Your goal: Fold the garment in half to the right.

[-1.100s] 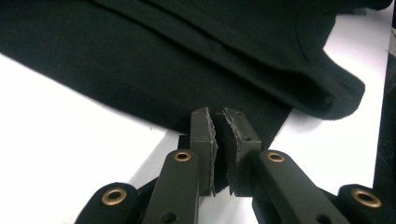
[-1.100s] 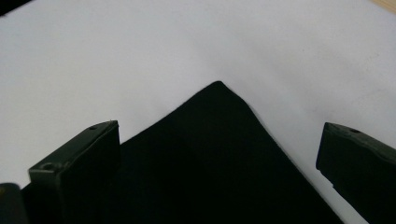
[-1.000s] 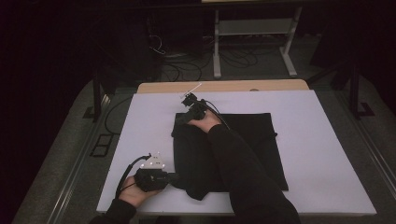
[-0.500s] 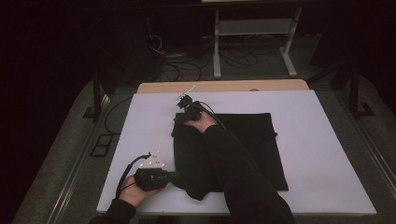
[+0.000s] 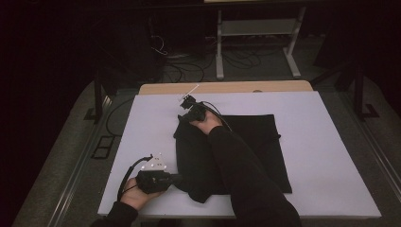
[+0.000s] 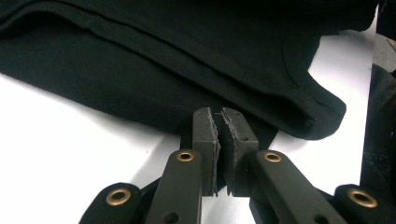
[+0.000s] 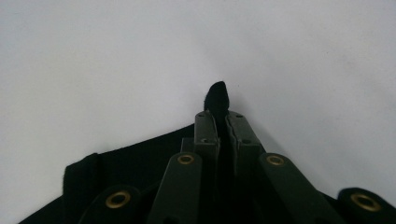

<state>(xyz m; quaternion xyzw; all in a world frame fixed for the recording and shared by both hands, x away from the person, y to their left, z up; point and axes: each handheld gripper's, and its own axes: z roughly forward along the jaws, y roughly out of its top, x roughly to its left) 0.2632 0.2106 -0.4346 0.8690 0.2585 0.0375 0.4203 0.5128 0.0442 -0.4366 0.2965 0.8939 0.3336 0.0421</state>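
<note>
My 2 tools grip the black garment spread mid-desk. My left tool is clenched on its near-left edge. My right tool, its jaws just closed, pinches the far-left corner, cloth poking past the tips.

Room is dark, light falls mostly on the white surface. A strip of bare wooden tabletop shows along its far edge. Grey carpeted floor on both sides. White metal stand behind, loose cables on the floor next to it. Black frame legs at left, another at right.
</note>
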